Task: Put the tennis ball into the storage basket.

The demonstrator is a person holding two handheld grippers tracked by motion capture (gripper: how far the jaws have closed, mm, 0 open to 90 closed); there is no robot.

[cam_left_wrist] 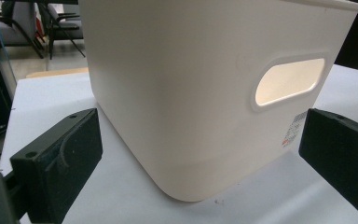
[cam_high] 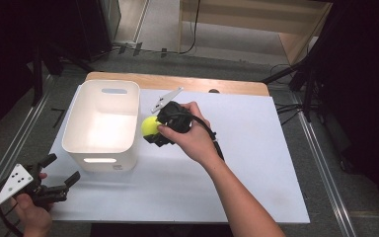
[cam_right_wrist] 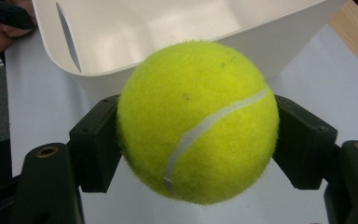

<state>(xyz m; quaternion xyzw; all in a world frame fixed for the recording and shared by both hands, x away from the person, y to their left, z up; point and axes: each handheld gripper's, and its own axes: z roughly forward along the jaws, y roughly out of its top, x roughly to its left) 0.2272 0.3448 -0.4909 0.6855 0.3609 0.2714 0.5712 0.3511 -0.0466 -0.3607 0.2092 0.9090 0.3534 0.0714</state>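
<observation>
Your right gripper (cam_high: 154, 129) is clamped on a yellow tennis ball (cam_high: 150, 126), one jaw pressed on each side of it. The ball hangs just beside the right wall of the white plastic bin (cam_high: 101, 124), near its rim, above the white tabletop (cam_high: 256, 163). Your left gripper (cam_high: 61, 173) sits at the table's near left corner, jaws spread apart and holding nothing, pointed at the bin's near corner beside the handle cutout (cam_left_wrist: 289, 81).

White table (cam_high: 256, 163) — white bin (cam_high: 101, 123) on it
</observation>
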